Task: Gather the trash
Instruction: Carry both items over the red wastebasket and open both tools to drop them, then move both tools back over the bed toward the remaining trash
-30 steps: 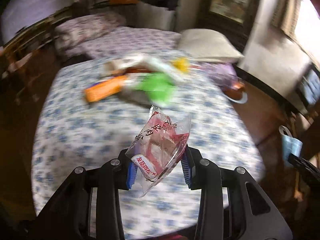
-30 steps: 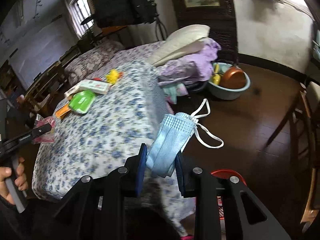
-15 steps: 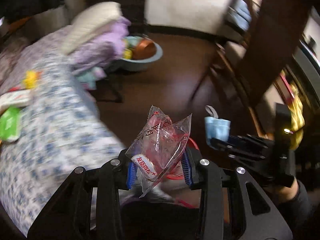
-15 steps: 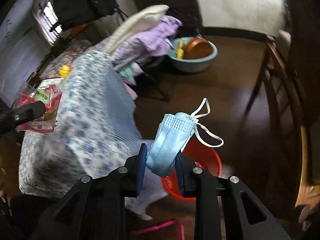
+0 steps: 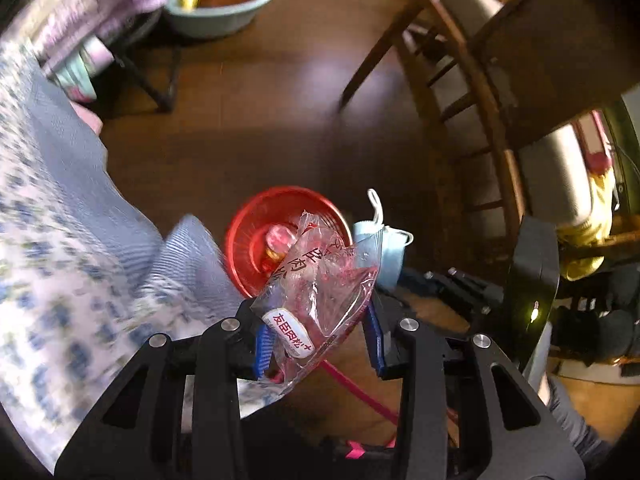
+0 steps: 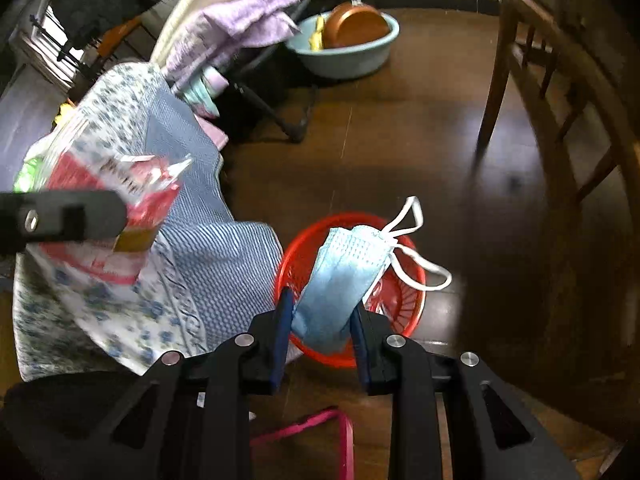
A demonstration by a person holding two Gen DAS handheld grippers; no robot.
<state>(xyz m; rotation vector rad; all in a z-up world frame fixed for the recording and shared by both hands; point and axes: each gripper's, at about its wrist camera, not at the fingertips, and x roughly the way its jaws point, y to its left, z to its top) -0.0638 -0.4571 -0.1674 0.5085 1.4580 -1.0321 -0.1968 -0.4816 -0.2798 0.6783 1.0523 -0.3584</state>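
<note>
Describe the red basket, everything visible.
The red basket is round, of bright, plastic-looking material with ribbed or slotted walls. It stands upright on the dark wooden floor, close against the hanging edge of the floral bedsheet. The left view shows something pink and yellow already lying in it. The mask and wrapper, each in a hand-held gripper, hang in front of it and hide part of it. Whether either touches the rim cannot be told.

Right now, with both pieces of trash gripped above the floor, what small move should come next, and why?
Probably open the right hand-held gripper first: its blue face mask hangs over the red basket. The left hand-held gripper and its clear snack wrapper sit nearer the basket's edge, so it may need a nudge inward first.
</note>
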